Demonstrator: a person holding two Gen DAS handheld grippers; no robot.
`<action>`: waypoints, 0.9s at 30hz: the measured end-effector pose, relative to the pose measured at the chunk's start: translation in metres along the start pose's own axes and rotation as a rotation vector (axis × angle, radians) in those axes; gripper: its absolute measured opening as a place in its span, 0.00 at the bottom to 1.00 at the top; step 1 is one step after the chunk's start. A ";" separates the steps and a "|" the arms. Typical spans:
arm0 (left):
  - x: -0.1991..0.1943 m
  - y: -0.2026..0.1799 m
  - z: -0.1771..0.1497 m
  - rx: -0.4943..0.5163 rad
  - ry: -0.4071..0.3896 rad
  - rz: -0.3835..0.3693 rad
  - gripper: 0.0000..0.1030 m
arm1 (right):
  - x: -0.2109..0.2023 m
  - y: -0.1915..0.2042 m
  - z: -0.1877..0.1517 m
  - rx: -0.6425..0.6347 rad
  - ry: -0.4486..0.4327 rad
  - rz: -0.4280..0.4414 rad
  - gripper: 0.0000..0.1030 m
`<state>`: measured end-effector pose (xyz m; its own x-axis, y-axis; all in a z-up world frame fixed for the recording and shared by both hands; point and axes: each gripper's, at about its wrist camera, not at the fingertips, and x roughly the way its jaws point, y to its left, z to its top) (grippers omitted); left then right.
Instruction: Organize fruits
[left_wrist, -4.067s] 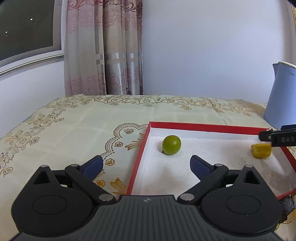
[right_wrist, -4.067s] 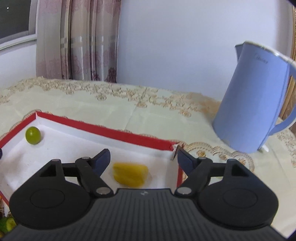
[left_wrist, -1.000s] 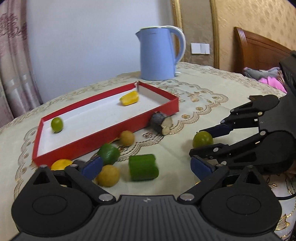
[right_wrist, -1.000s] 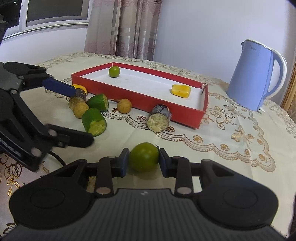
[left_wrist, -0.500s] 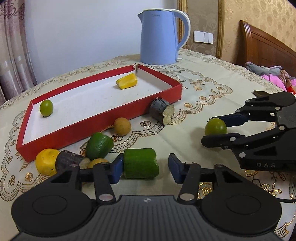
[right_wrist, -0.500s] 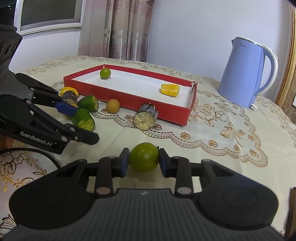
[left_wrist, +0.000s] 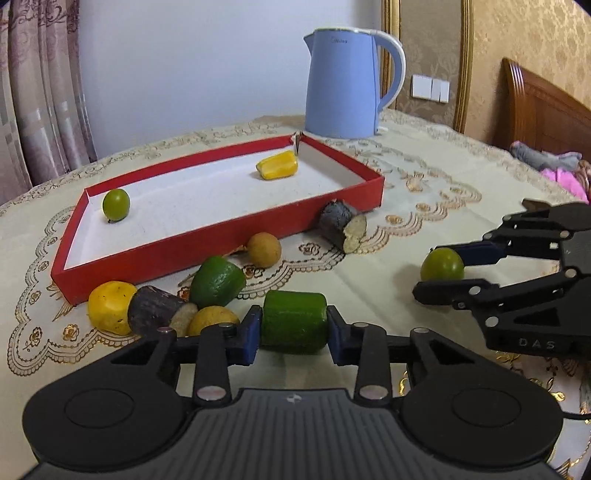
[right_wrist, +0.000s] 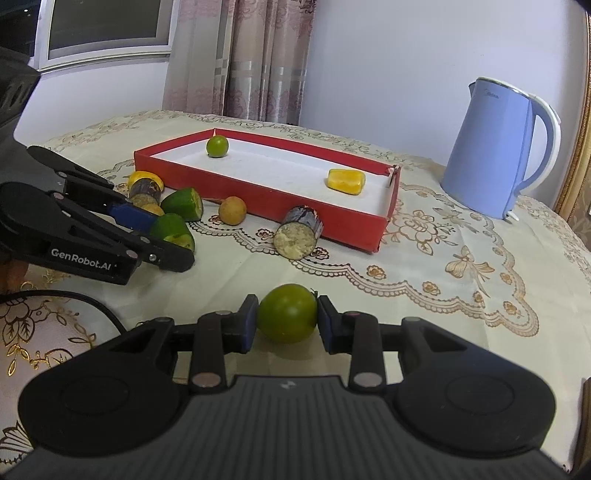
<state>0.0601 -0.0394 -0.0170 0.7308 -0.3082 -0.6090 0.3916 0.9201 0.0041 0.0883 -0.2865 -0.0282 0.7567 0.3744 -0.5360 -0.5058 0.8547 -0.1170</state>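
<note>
clearly the pick-up step, both hands at once: left gripper (left_wrist: 294, 334) has its blue pads against the two flat ends of a green cylinder chunk (left_wrist: 294, 320), jaws closing the last bit onto it, piece sitting on the tablecloth (left_wrist: 388, 280) just in front of the loose pile. right gripper (right_wrist: 284, 324) is clamped narrow on a round green fruit (right_wrist: 287, 312), pads touching both sides, fruit low over or on the cloth, can't tell if lifted. red tray (left_wrist: 229, 236) sits beyond, holds only a small green fruit (left_wrist: 116, 204) in its far-left end and a yellow piece (left_wrist: 277, 169) near the far-right corner, so most of the job looks undone. still outside the tray: yellow fruit (left_wrist: 109, 311), dark-skinned stub (left_wrist: 157, 309), green wedge (left_wrist: 217, 281), small tan ball (left_wrist: 263, 249), another dark stub (left_wrist: 343, 229) against the tray wall. blue kettle (left_wrist: 345, 83) behind the tray, not part of it. next move probably needs a lift clear of the tray wall, carry over the white floor, then release; round fruit could roll once dropped, cylinder may slip if grip is only on the ends. pose: both grippers angled down toward the table, left one seen from the right camera reaching in from the left side, right one seen from the left camera coming in from the right, well apart from each other.
</note>
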 end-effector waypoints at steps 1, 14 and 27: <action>-0.001 0.002 0.000 -0.013 -0.007 -0.004 0.33 | 0.000 -0.001 0.000 0.002 -0.001 0.000 0.31; 0.006 0.002 0.000 -0.027 0.029 -0.013 0.67 | 0.000 0.004 0.003 -0.013 0.002 -0.001 0.31; 0.005 -0.001 -0.002 -0.034 0.043 -0.055 0.86 | 0.002 0.003 0.002 -0.013 0.004 0.003 0.31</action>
<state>0.0621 -0.0415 -0.0215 0.6839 -0.3484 -0.6410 0.4105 0.9101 -0.0568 0.0896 -0.2828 -0.0284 0.7532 0.3758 -0.5398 -0.5139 0.8485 -0.1263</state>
